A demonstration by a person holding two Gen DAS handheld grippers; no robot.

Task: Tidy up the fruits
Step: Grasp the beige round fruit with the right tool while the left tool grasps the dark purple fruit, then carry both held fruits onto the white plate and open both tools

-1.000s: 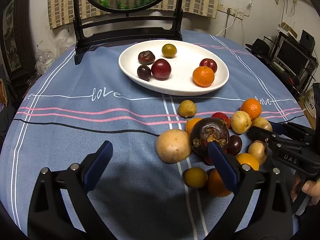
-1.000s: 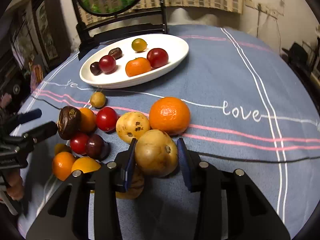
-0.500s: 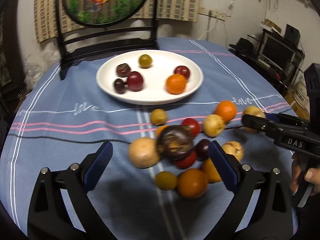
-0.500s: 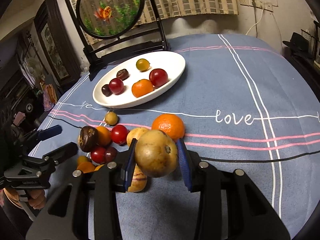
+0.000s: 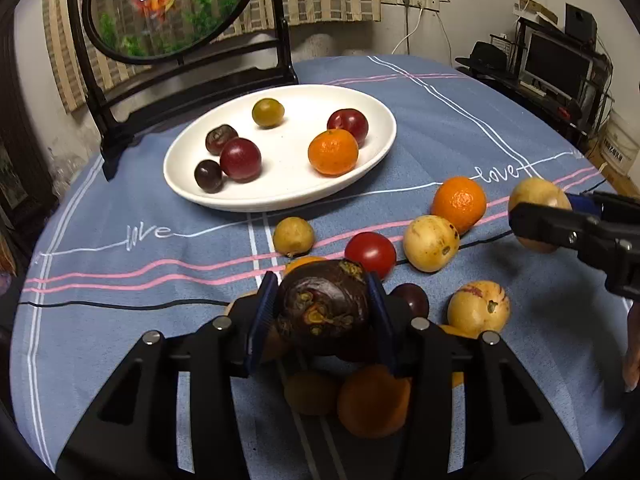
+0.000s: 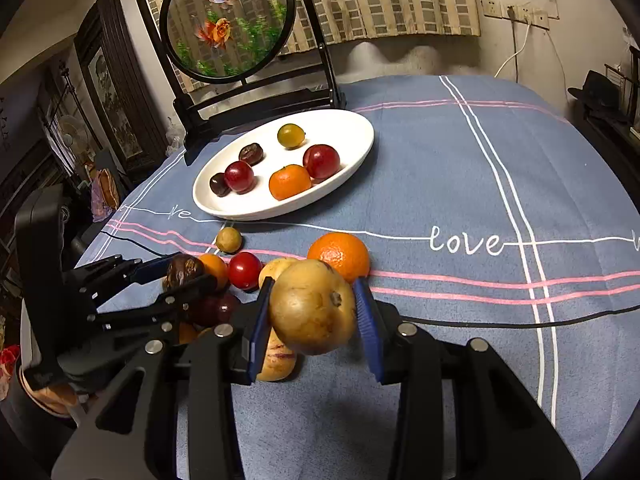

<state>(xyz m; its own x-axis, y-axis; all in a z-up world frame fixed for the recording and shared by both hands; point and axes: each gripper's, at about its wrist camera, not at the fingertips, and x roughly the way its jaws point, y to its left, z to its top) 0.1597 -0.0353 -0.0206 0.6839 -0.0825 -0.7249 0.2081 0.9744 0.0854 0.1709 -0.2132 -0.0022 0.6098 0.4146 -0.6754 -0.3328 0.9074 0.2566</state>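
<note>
My left gripper (image 5: 321,280) is closing its jaws on a dark purple, scarred fruit (image 5: 324,314), and both blue pads touch its sides. It sits on top of a pile of loose fruits on the blue cloth: a red tomato (image 5: 370,252), a tangerine (image 5: 459,202), yellow fruits (image 5: 430,242) and more beneath. My right gripper (image 6: 313,282) is shut on a tan round fruit (image 6: 312,308) held above the cloth, to the right of the pile. The white plate (image 5: 280,200) beyond the pile holds several fruits.
A round fish picture on a black stand (image 5: 172,8) rises behind the plate. A black cable (image 6: 500,322) crosses the cloth. A person's hand (image 5: 632,360) is at the right edge. Shelves and a monitor (image 5: 556,64) stand past the table's right side.
My left gripper moved in over the pile and its wide jaws closed around the dark purple fruit. The right gripper rose a little with the tan fruit in it.
</note>
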